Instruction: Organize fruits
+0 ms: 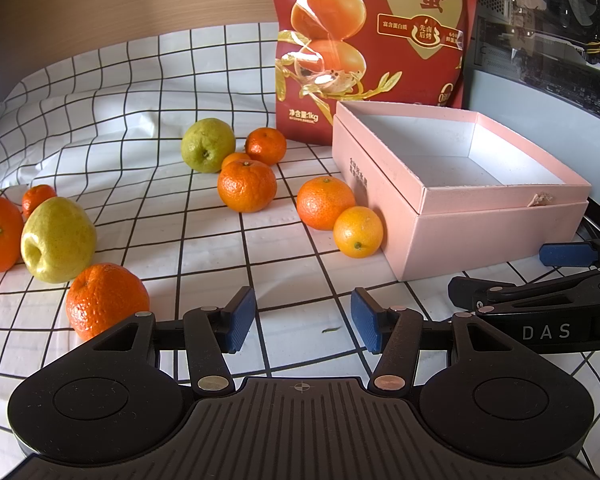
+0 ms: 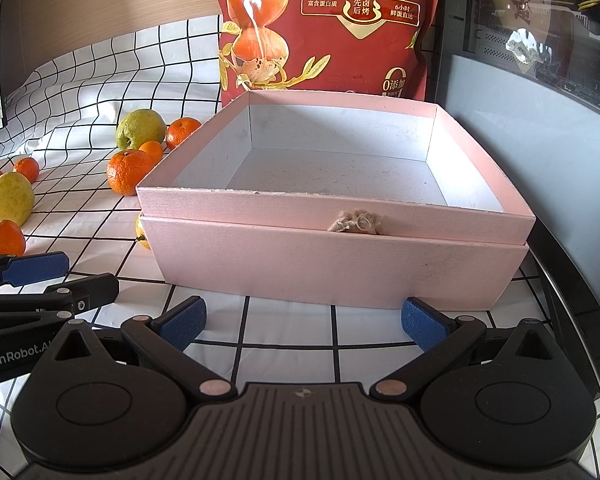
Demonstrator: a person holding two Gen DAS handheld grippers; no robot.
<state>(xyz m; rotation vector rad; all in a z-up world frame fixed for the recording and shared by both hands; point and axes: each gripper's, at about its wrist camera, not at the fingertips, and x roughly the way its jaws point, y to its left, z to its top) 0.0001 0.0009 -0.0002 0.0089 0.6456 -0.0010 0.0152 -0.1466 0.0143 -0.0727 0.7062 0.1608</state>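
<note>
Fruit: oranges and two green-yellow pears are lying loose on the checked cloth [image 1: 204, 236] covering your desk, all outside the box.
Box: your pink box [image 2: 340, 256] is sitting empty toward the desk's right edge, in front of the red bag [image 1: 372, 40].
Nearest fruit: one small orange [image 1: 357, 232] is touching the box's left wall; one large orange [image 1: 106, 300] is lying just beside your left claw.
Left gripper [image 1: 303, 320]: you are holding its jaws apart, nothing between them.
Right gripper [image 2: 303, 322]: its jaws are standing wide apart, empty, facing the box's near wall.
</note>
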